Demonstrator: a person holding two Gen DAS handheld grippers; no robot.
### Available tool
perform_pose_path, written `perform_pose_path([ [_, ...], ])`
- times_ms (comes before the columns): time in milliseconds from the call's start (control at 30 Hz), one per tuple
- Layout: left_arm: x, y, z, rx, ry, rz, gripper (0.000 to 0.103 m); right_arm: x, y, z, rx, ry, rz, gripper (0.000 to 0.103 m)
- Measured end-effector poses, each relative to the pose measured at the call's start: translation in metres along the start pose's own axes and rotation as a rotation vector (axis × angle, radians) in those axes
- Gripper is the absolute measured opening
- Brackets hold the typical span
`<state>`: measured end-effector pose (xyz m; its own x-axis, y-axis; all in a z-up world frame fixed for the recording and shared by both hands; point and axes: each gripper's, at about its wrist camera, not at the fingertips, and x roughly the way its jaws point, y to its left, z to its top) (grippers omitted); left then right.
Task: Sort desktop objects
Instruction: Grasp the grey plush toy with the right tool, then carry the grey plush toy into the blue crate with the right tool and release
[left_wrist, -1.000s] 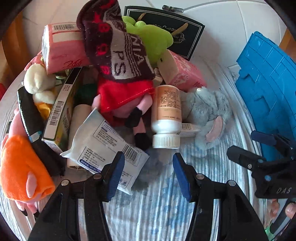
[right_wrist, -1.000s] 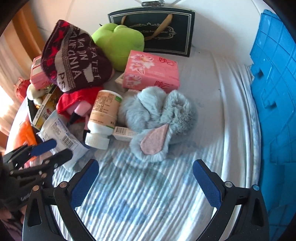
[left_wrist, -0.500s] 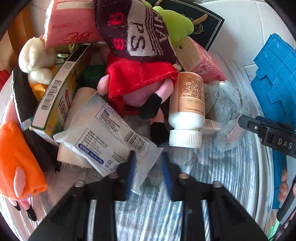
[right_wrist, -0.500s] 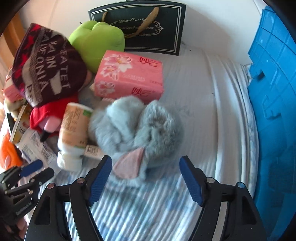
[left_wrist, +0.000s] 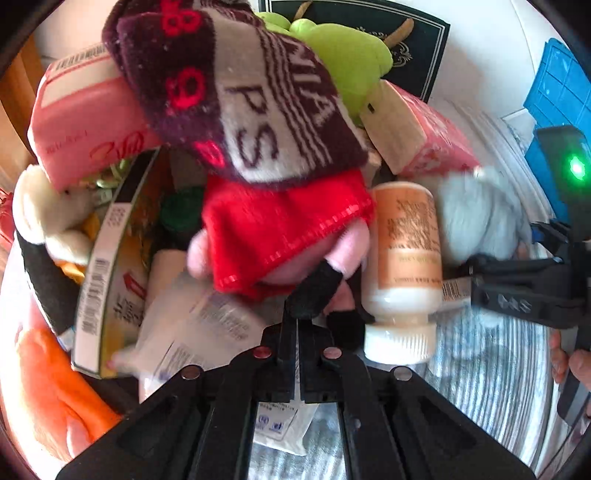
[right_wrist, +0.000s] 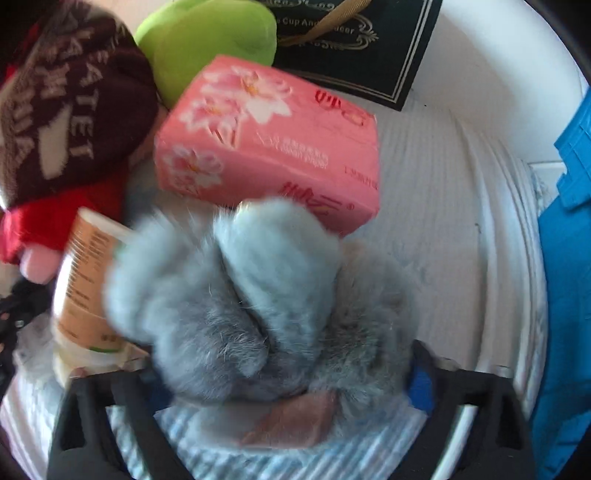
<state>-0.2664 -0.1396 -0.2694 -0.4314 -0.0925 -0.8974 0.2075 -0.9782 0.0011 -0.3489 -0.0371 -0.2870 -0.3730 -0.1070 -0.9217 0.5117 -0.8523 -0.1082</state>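
Two grips are forming: your left gripper (left_wrist: 298, 325) is pinching, fully closed, the white packet (left_wrist: 207, 332) at its near corner. Your right gripper (right_wrist: 288, 384) is closing around the grey plush (right_wrist: 251, 317), lifting both clear of the pile

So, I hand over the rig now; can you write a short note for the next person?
Left gripper: shut over the white packet; whether it pinches it is unclear.
Right gripper: jaws closing around the grey plush, grip not firm yet.
Other things lie piled on the striped cloth; blue crate beside it.
Done: nothing visibly sorted. Left: everything.
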Motion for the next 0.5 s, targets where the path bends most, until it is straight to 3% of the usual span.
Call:
perform_pose_path([
  [33,-0.001,-0.002,-0.002,0.006,0.000,0.001,0.001,-0.005,-0.002,-0.001,0.018,-0.015,0.003,0.056],
  [133,-0.013,-0.006,-0.007,0.018,-0.021,0.016,0.001,-0.021,-0.010,-0.008,0.093,-0.040,0.047,0.051],
  [500,-0.111,0.002,-0.026,0.050,-0.216,0.049,0.001,-0.133,0.003,-0.045,0.117,-0.200,0.079,0.048],
])
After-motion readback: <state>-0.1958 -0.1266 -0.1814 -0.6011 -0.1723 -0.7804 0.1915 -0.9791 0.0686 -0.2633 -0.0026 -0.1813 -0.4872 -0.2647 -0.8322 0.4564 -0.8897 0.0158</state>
